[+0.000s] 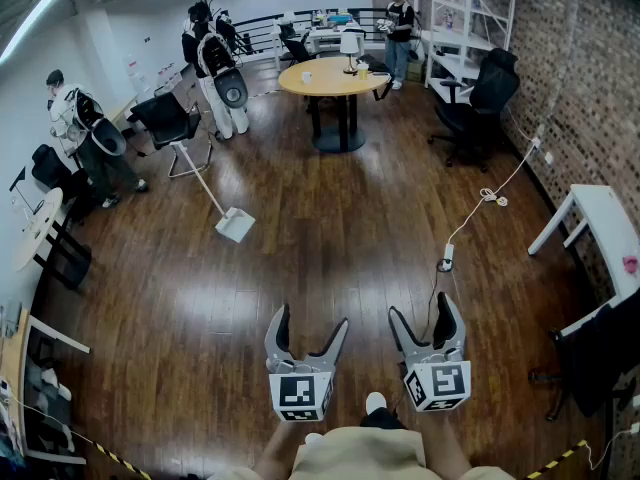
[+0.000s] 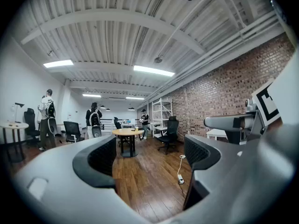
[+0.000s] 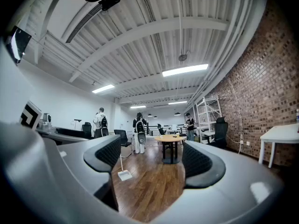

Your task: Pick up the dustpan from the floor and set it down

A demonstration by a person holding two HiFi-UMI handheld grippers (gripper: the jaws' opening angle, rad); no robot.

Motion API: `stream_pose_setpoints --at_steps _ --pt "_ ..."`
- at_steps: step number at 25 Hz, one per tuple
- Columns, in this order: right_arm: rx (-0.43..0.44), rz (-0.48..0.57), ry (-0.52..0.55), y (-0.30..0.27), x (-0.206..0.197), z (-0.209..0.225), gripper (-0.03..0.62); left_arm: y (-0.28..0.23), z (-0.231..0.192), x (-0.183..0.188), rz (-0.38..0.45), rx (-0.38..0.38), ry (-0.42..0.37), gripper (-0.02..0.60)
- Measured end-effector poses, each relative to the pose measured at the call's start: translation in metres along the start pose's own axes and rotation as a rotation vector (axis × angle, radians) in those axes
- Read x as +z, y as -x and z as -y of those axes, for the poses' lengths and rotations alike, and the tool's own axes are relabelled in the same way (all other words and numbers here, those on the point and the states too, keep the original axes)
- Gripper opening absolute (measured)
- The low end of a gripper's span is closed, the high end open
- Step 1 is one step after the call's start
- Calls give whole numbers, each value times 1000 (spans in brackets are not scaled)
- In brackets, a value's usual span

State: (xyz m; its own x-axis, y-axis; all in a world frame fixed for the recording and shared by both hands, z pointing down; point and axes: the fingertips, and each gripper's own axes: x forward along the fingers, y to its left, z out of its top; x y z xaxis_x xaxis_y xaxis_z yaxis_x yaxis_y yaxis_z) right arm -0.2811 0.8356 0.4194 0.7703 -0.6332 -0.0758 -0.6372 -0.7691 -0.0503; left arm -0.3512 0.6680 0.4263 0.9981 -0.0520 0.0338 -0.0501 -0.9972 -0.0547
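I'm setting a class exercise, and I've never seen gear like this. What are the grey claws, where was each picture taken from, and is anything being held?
A person holds a two-jaw gripper in each hand: the left gripper and the right gripper. One picture comes from a camera on the person's head, looking down. The other two come from cameras riding on each gripper, looking along its jaws. Both stand open, holding nothing. On the wooden floor ahead rests a white long-handled dustpan, untouched.

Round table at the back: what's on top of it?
On the round table stand a white cup and what looks like a white-shaded lamp. Anything smaller is too small to tell. The bit of tabletop behind the lamp is covered by it.
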Motion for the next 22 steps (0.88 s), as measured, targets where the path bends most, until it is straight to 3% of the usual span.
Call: stream_pose_setpoints --at_steps 5,10,16,22 --pt "8 10 13 -24 8 49 399 -38 24 5 24 8 21 430" --pt "55 19 15 -48 10 71 396 -70 38 9 30 35 30 431" --pt "81 -26 -34 -54 -13 87 391 -96 57 -3 -6 24 48 428" --pt "94 -72 -91 -71 -38 98 376 -112 61 17 37 3 29 400"
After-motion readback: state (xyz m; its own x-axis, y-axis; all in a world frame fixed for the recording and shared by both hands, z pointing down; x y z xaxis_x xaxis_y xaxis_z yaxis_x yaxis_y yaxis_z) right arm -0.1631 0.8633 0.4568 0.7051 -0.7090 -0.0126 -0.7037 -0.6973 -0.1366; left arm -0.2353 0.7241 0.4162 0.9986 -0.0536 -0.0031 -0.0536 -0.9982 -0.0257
